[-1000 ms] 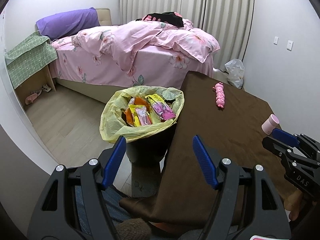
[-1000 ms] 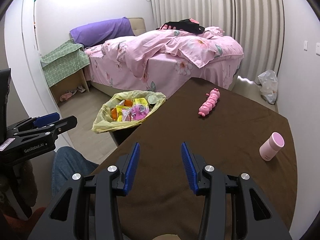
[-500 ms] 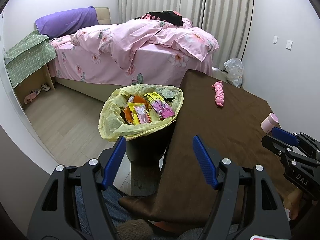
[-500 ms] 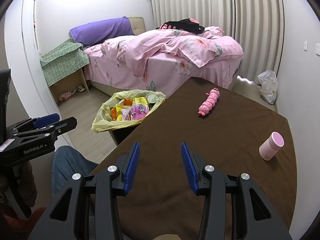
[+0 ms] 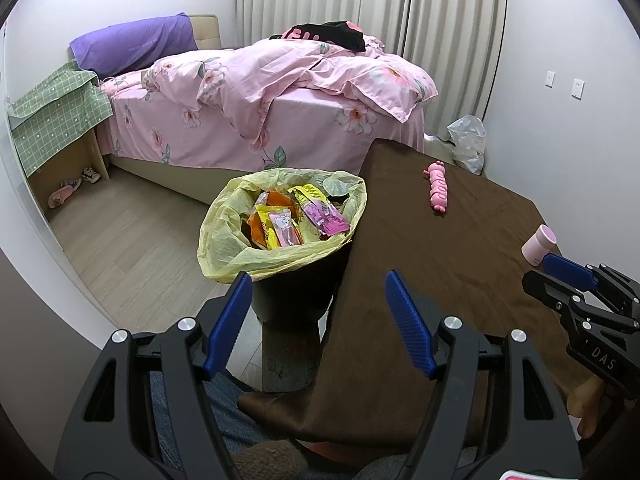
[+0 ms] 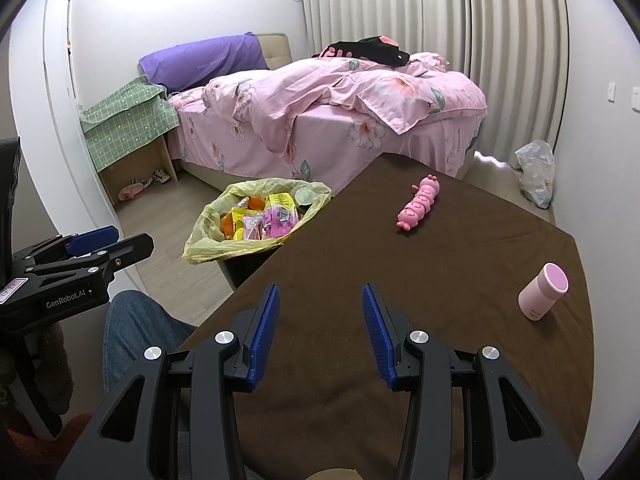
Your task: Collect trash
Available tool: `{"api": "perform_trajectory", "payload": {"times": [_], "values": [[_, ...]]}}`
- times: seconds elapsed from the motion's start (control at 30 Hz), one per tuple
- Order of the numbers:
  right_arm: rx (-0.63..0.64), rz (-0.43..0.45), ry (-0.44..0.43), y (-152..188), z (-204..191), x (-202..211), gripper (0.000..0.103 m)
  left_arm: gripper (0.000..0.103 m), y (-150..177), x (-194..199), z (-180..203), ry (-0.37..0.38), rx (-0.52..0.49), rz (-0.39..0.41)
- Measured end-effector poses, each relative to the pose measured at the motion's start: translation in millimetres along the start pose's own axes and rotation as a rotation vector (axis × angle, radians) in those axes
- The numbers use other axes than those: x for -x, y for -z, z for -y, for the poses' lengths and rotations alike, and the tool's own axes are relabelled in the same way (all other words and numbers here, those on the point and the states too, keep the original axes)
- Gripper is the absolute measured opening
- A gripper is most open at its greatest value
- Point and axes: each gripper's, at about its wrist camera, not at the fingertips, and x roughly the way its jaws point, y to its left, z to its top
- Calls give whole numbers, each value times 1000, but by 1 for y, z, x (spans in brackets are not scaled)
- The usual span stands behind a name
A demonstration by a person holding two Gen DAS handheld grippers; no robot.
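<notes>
A dark trash bin lined with a yellow bag (image 5: 224, 236) (image 6: 200, 240) stands on the floor against the table's left edge. Several yellow, orange and pink wrappers (image 5: 292, 220) (image 6: 260, 216) fill it. My left gripper (image 5: 318, 284) hovers open just in front of the bin and the table corner, nothing between its blue pads. My right gripper (image 6: 318, 296) is open over the brown table (image 6: 460, 264), empty too. Each gripper shows at the edge of the other's view.
On the table lie a pink caterpillar toy (image 6: 418, 208) (image 5: 438, 192) and an upright pink cup (image 6: 542, 292) (image 5: 538, 242) near the right edge. Beyond stand a pink bed (image 5: 280, 92), a green-covered nightstand (image 5: 56, 120) and a white plastic bag (image 6: 536, 172) on the floor. A person's jeans-clad leg (image 6: 132, 328) is below the table.
</notes>
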Motion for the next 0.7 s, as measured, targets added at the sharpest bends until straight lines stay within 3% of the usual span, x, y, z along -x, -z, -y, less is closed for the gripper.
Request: {"api": "perform_trajectory", "payload": {"times": [0.7], "values": [[-7, 4, 1, 6, -1, 0, 41, 65, 1, 0, 0, 4, 1, -5]]}}
